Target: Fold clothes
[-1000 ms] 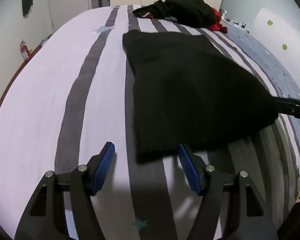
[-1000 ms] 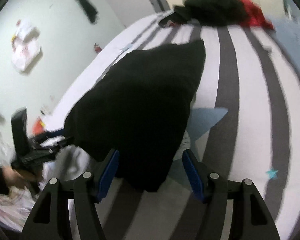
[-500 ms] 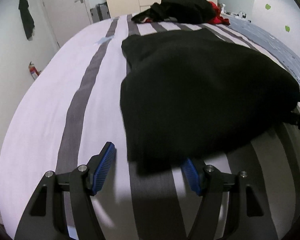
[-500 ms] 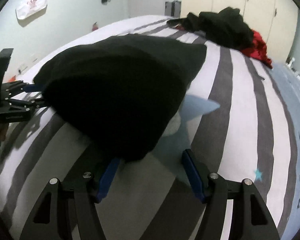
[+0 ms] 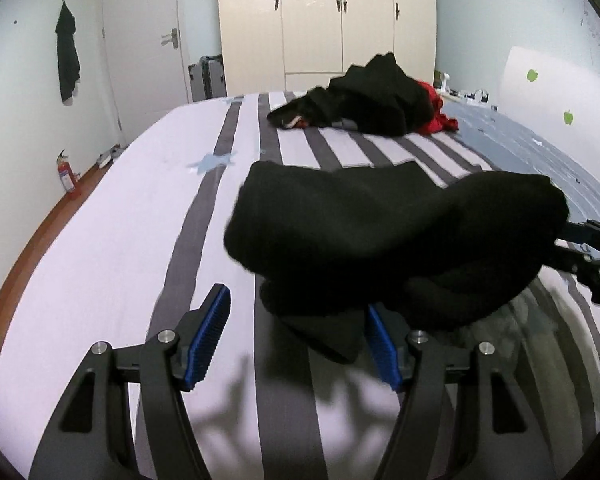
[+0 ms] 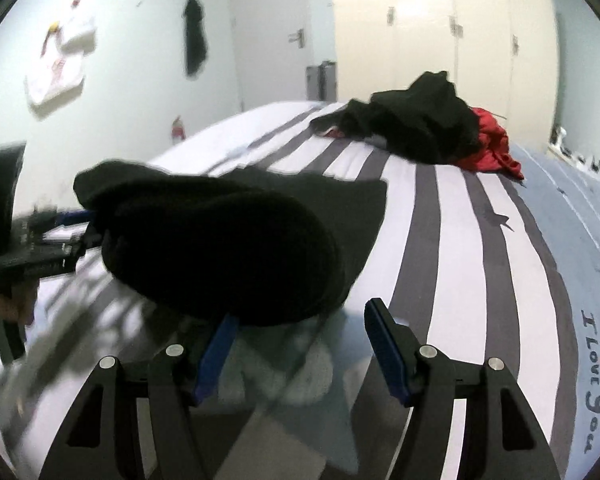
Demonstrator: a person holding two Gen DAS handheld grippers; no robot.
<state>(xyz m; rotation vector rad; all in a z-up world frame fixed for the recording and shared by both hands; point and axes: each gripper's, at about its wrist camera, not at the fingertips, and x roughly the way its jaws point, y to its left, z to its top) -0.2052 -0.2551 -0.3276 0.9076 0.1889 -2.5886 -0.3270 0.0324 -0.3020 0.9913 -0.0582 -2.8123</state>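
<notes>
Blue-padded fingers (image 5: 210, 336) of the left gripper (image 5: 296, 338) stand apart at the bottom of the left wrist view; the left pad is bare, while the right pad sits against the drooping edge of the black garment (image 5: 380, 236). Whether that cloth is carried on the finger or only lies in front of it cannot be told. In the right wrist view the right gripper (image 6: 304, 346) also stands spread, its right finger bare and its left pad (image 6: 220, 344) tucked under the black garment (image 6: 228, 248), which bulges up in mid-frame, folded over on itself.

One striped bed (image 5: 112, 240) fills both views. One pile of dark clothes (image 5: 376, 100) with one red piece (image 5: 436, 116) lies at its far end, upper centre. One wardrobe (image 5: 324, 16) with several doors stands behind. One dark item (image 5: 68, 60) hangs on the wall at upper left, and one fire extinguisher (image 5: 66, 172) stands on the floor below it.
</notes>
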